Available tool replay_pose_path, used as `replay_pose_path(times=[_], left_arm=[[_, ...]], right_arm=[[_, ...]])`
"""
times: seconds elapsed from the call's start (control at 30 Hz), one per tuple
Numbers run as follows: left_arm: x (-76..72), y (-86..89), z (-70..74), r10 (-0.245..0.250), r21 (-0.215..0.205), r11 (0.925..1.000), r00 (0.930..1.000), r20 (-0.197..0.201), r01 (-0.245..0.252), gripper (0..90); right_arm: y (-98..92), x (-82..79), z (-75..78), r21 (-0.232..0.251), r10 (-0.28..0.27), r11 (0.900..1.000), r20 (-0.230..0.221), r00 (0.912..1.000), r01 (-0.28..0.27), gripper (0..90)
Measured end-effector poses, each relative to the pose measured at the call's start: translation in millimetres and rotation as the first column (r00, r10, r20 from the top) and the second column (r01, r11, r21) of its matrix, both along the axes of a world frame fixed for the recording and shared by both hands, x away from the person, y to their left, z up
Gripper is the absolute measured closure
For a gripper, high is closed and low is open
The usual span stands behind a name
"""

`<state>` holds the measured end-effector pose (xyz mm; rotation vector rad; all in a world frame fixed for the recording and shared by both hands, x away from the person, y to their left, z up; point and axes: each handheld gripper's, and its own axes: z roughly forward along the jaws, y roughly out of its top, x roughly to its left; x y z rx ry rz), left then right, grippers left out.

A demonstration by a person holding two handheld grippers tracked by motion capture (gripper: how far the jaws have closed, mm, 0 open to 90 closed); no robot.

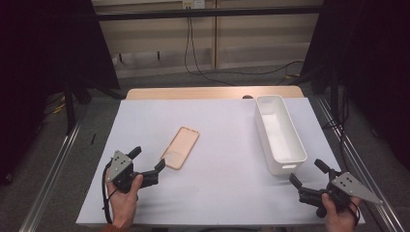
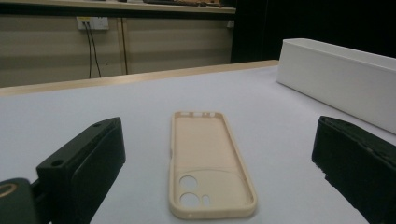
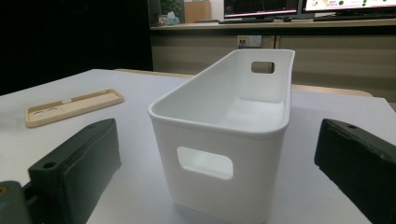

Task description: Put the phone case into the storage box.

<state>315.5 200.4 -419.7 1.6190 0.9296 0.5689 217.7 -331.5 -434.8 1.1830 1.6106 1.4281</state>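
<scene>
A beige phone case [image 1: 180, 147] [image 2: 208, 163] [image 3: 72, 107] lies flat, open side up, on the white table sheet [image 1: 217, 193]. My left gripper [image 1: 147, 159] [image 2: 219, 163] stands open just short of the case's near end, jaws wide to either side, nothing between them. A long white plastic bin [image 1: 279, 133] [image 3: 229, 130] [image 2: 341, 79] with handle slots stands empty at the right. My right gripper [image 1: 307, 173] [image 3: 219, 163] is open near the front right corner and faces the bin's near end wall, a little way off.
The sheet covers a wooden table [image 1: 212, 92] whose far edge shows bare. Metal frame rails [image 1: 48, 164] run along both sides of the table. Cables [image 1: 193, 53] hang on the wall behind. Bare sheet lies between case and bin.
</scene>
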Motion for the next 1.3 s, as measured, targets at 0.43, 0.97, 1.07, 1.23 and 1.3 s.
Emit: replay_pose_path(times=[0.43, 0.97, 1.07, 1.23, 1.3], left_arm=[[22.3, -23.0, 9.9, -0.026, 0.008, 0.9996, 0.9996, 0.014, 0.026, 2.7], [46.6, -38.8, 14.9, -0.037, 0.011, 0.9993, 0.9993, 0.003, 0.037, 2.7], [54.0, -41.4, 14.6, -0.032, 0.024, 0.9992, 0.9995, 0.001, 0.031, 2.7], [65.4, -45.4, 15.0, -0.029, 0.023, 0.9993, 0.9996, -0.005, 0.03, 2.7], [70.4, -46.8, 14.0, -0.021, 0.014, 0.9997, 0.9997, -0.014, 0.021, 2.7]], right_arm=[[0.7, 1.2, -0.1, -0.001, 0.007, 1.0, 0.002, 1.0, -0.007, 0.0], [1.5, 1.9, 0.1, -0.003, 0.01, 1.0, 0.004, 0.9999, -0.01, 0.0], [1.4, 2.0, 0.0, -0.003, 0.01, 1.0, 0.003, 0.9999, -0.01, 0.0], [1.2, 1.9, 0.0, 0.0, 0.011, 1.0, 0.002, 0.9999, -0.011, 0.0], [1.1, 2.3, 0.1, 0.001, 0.012, 1.0, 0.004, 0.9999, -0.012, 0.0]])
